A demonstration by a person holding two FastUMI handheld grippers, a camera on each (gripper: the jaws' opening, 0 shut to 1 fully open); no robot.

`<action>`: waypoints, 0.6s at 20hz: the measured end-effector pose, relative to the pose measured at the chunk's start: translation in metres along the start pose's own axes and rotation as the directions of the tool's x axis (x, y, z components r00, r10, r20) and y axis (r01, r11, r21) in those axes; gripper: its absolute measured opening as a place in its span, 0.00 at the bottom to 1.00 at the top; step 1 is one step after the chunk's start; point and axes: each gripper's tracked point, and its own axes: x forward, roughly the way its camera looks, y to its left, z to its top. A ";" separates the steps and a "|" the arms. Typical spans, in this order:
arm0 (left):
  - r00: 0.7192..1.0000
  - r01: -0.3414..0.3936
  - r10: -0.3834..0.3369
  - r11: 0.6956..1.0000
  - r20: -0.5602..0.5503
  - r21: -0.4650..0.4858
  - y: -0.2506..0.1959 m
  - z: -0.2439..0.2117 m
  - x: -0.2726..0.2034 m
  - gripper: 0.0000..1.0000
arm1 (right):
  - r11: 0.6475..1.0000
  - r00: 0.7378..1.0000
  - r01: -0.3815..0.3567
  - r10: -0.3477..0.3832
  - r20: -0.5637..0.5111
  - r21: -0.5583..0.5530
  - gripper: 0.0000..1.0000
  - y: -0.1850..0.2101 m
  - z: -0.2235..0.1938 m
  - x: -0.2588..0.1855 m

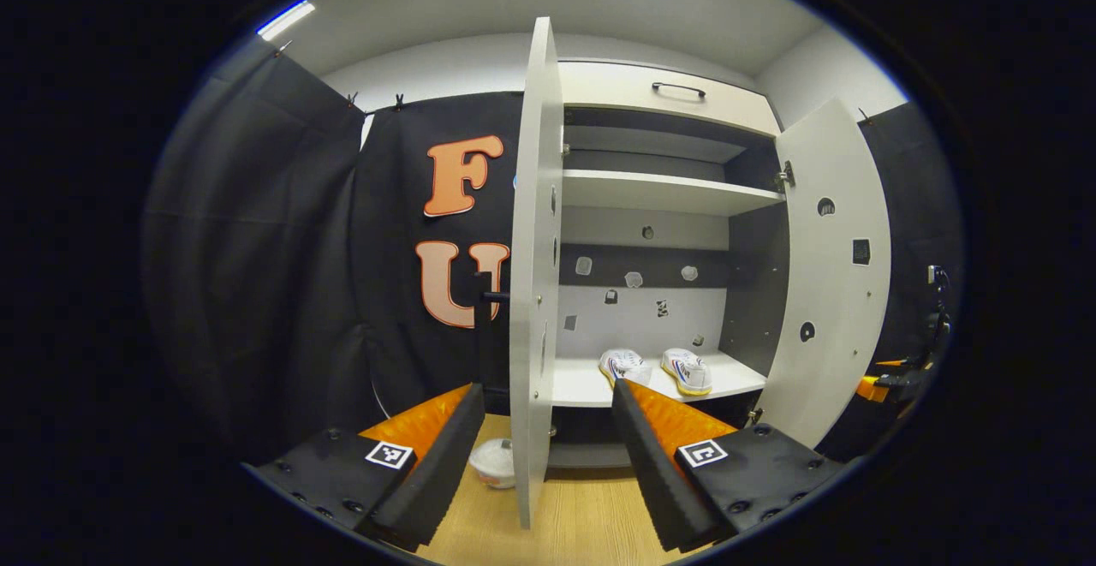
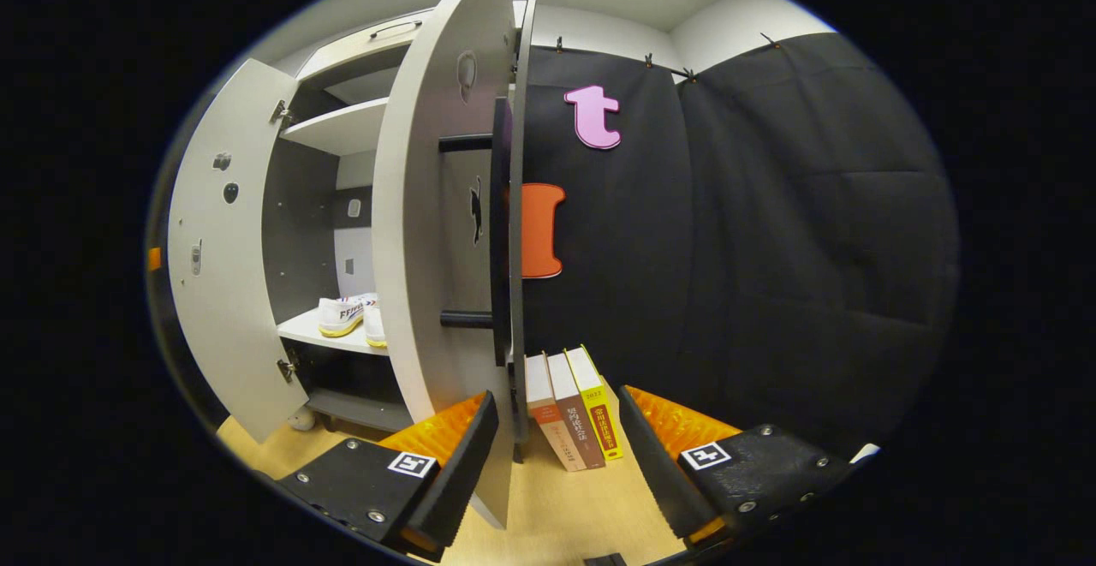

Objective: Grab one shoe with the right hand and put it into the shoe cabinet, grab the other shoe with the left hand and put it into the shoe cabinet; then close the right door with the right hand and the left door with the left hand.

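Inside shoe cabinet, on lower shelf: both shoes, side by side. Left door edge-on between spread, empty left claw fingers. Right door just left of right claw, likewise open and empty.

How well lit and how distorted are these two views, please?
Left gripper view: even ceiling light, shoes sharp on the shelf, left door edge nearly straight, right door bowed by the fisheye. Right gripper view: right door strongly curved, books legible, dark cloth dim.
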 end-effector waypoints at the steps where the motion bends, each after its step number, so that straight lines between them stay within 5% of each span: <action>1: 1.000 0.002 -0.002 1.000 0.000 -0.002 0.002 0.000 0.001 0.97 | 1.000 1.000 -0.017 0.017 -0.002 0.009 0.88 0.011 -0.001 0.001; 12: 1.000 -0.028 0.028 1.000 0.006 0.002 0.033 0.002 0.009 0.96 | 0.993 0.994 -0.107 0.106 0.013 0.045 0.89 0.084 -0.003 0.032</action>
